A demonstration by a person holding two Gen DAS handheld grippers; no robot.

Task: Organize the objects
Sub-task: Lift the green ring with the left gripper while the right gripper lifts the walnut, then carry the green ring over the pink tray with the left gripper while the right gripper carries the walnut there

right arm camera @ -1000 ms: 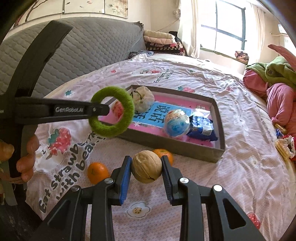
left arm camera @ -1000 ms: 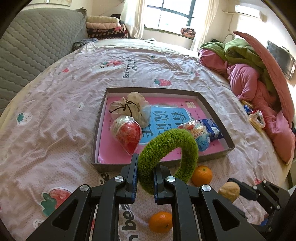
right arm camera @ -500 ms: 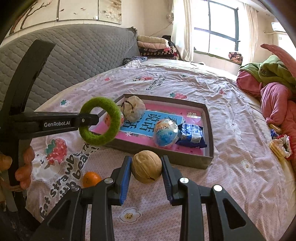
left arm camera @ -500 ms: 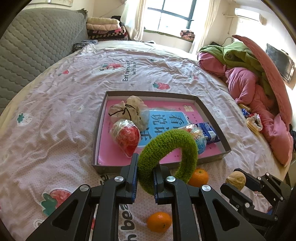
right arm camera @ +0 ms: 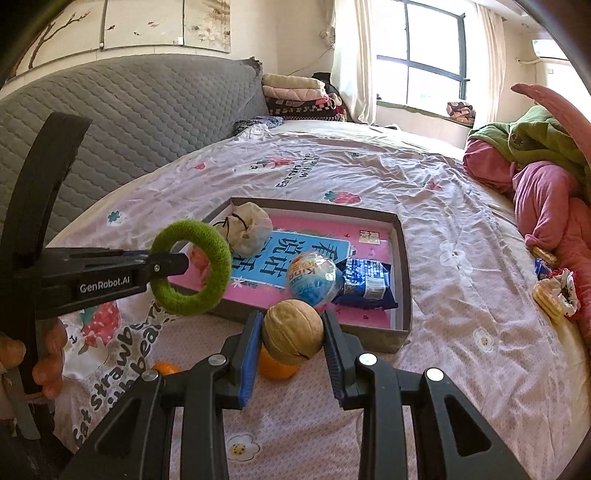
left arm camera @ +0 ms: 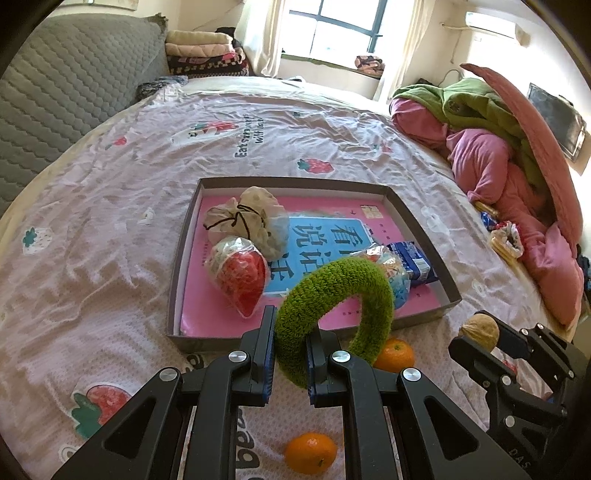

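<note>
A green ring (left arm camera: 334, 314) is clamped in the left claw (left arm camera: 290, 354), held above the box's (left arm camera: 177, 258) near edge. A walnut (right arm camera: 292, 331) is clamped in the right claw (right arm camera: 291, 354) there too. Four items are boxed; two oranges (left arm camera: 395, 355) are left on the bed (left arm camera: 92, 236).

Folded blankets (left arm camera: 207, 51) by the window (left arm camera: 332, 26), perhaps an air conditioner (left arm camera: 491, 24).
</note>
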